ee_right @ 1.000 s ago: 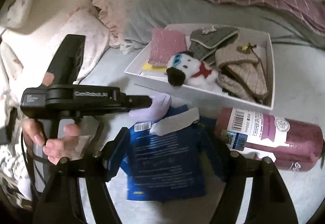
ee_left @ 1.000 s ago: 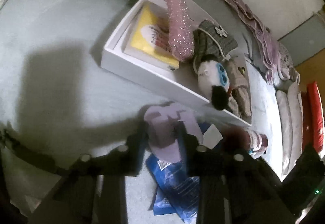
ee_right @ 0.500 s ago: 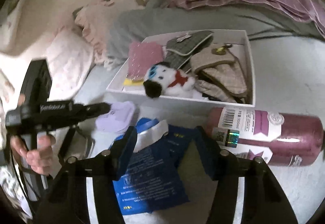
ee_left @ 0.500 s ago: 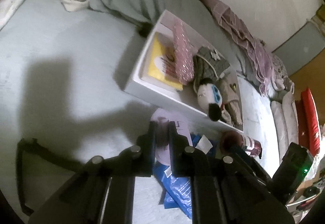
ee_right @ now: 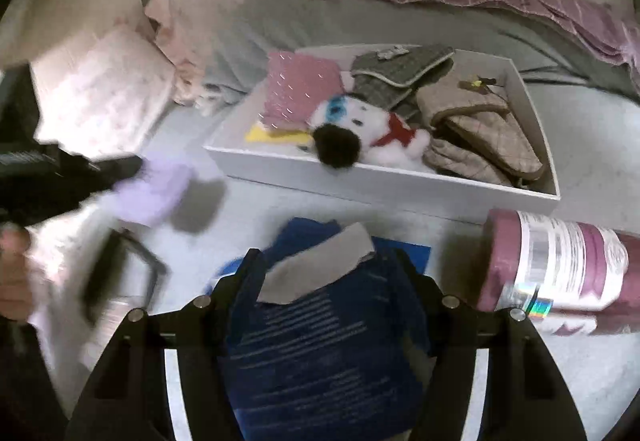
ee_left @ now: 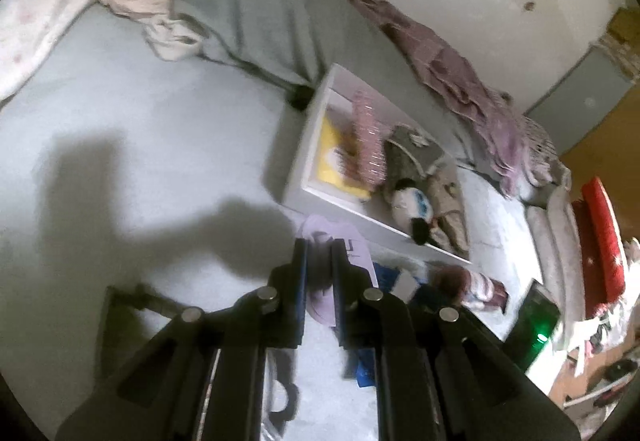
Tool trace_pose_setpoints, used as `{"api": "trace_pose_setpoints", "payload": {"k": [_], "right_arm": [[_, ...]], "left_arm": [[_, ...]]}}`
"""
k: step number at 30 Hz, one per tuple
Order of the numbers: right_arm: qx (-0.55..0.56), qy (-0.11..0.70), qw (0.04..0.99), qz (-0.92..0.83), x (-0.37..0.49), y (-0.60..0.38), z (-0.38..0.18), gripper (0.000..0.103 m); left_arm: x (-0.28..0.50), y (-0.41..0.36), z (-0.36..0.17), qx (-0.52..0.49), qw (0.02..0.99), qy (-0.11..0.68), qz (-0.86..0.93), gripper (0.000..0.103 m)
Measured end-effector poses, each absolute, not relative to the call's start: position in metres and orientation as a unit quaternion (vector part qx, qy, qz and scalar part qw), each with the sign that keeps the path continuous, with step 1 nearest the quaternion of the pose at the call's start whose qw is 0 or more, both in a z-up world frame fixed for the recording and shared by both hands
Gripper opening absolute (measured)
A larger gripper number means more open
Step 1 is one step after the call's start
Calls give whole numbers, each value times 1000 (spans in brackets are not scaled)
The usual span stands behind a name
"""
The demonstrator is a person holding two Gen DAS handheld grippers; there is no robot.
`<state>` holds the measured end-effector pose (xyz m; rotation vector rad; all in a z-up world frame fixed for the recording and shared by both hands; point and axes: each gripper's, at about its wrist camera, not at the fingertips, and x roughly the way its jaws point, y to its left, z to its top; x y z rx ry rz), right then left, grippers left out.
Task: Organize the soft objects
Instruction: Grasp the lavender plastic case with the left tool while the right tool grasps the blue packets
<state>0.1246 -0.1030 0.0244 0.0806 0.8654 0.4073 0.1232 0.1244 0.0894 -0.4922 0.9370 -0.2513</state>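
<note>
Soft objects, partly sorted: the shallow white rectangular box (ee_right: 384,177) on the pale grey bed sheet (ee_left: 140,121) already holds 5 visible items. These are a pink sequinned fabric pouch (ee_right: 302,89), a flat yellow item (ee_right: 276,135) beneath it, a white plush toy with a black ear and red scarf (ee_right: 368,137), a grey checked fabric pouch (ee_right: 394,71) and a beige checked fabric pouch (ee_right: 476,125).

3 items lie or hang outside the box. The pale lilac soft piece (ee_left: 344,241) is pinched between the nearly closed jaws of the left hand-held gripper (ee_left: 319,253); in the right wrist view it (ee_right: 156,189) hangs clear of the sheet, casting a shadow, just left of the box's near wall. Judged from this, it is in transit toward the box and not yet placed.

The dark blue printed plastic packet with a grey flap (ee_right: 320,321) lies on the sheet in front of the box, between the wide-set jaws of the right hand-held gripper (ee_right: 324,265). These jaws are opening, and the pads do not appear to press on the packet, so it is not held. The maroon rolled cloth with a white printed label (ee_right: 560,269) lies untouched to the right, just beside the box's near corner.

Roughly 5 items placed, 3 remaining: 1 carried, 1 approached, 1 waiting.
</note>
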Motion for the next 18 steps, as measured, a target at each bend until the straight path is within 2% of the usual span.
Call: {"api": "trace_pose_setpoints", "payload": {"k": [3,5,7,11,14,18], "right_arm": [[61,412,886,202,129,-106,23,62],[77,413,884,203,131,-115,21,46],[87,414,883,203,133,-120,19,37],[100,418,877,214,135,-125,17,11],[108,415,874,229,134,-127,18,5],[110,404,875,243,130,-127,22,3]], "left_arm": [[124,115,91,-226,855,446,-138,12],[125,111,91,-219,856,448,-140,12],[127,106,90,-214,855,451,-143,12],[130,95,85,-194,854,461,-143,12],[131,85,84,-185,853,463,-153,13],[132,78,84,-169,857,463,-151,13]]}}
